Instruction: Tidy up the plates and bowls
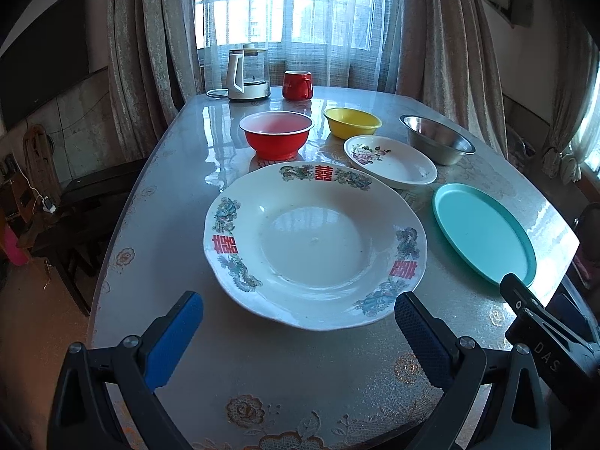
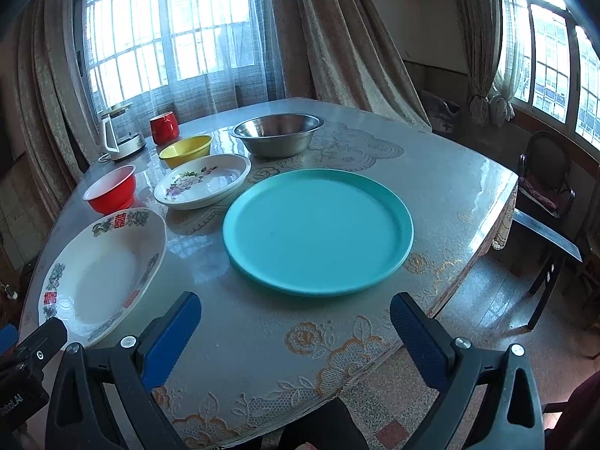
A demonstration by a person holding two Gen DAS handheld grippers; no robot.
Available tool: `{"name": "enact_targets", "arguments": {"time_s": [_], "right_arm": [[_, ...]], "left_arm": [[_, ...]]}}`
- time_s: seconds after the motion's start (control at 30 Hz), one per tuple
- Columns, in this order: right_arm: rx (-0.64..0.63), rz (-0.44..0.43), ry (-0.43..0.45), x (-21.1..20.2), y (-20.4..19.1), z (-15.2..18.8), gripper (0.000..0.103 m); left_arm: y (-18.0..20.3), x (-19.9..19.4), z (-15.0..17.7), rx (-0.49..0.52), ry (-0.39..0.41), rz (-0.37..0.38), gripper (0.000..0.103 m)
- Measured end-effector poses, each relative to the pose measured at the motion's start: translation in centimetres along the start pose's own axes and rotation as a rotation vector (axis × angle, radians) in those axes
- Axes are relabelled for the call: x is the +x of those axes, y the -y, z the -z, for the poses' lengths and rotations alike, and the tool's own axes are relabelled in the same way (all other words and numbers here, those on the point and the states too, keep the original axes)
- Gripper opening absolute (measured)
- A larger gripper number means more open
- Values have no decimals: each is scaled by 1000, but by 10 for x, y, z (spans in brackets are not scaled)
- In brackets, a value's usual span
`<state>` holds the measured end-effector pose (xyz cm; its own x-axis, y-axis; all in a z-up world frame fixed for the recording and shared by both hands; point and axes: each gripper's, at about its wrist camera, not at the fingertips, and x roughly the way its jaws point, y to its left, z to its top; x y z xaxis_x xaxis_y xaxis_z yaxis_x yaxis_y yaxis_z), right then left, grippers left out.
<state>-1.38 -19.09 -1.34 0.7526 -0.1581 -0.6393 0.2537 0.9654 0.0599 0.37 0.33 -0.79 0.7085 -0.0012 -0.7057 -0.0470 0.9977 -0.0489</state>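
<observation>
Nothing is gathered yet. Both the left gripper and right gripper hover with jaws wide, empty. The round teal plastic plate lies at twelve o'clock of the right gripper on the surface, apart from the large white floral-rimmed ceramic plate; next probably calls for pinching a rim.

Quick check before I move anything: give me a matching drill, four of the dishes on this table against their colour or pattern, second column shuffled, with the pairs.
Dishes:
1. large deep plate
2. flat plate
3. oval dish
4. bowl beside the red mug

Looks:
A. plain turquoise
B. yellow
C. white, red characters and dragons on the rim
D. white with a purple flower spray

Pairs: 1-C, 2-A, 3-D, 4-B
</observation>
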Motion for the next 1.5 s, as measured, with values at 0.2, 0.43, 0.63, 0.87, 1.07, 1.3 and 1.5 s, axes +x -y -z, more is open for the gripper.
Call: {"name": "enact_targets", "arguments": {"time_s": [0.2,0.43,0.63,0.87,1.07,1.3,1.5], "right_arm": [[1,-1,-1,1,1,0,103],[1,-1,-4,2,1,1,103],[-1,3,-9,3,2,2,103],[-7,3,-6,3,1,3,103],[-5,2,-10,4,2,3,103],[-7,3,-11,4,2,3,103],[-13,3,-12,5,1,3,103]], "left_arm": [[-1,-1,0,0,-2,-4,103],[1,2,0,4,-5,-8,103],[3,3,0,7,-7,-8,103],[4,3,1,8,-8,-11,103],[4,3,1,11,-11,-13,103],[4,3,1,13,-14,-15,103],[3,3,1,10,-15,-22,103]]}}
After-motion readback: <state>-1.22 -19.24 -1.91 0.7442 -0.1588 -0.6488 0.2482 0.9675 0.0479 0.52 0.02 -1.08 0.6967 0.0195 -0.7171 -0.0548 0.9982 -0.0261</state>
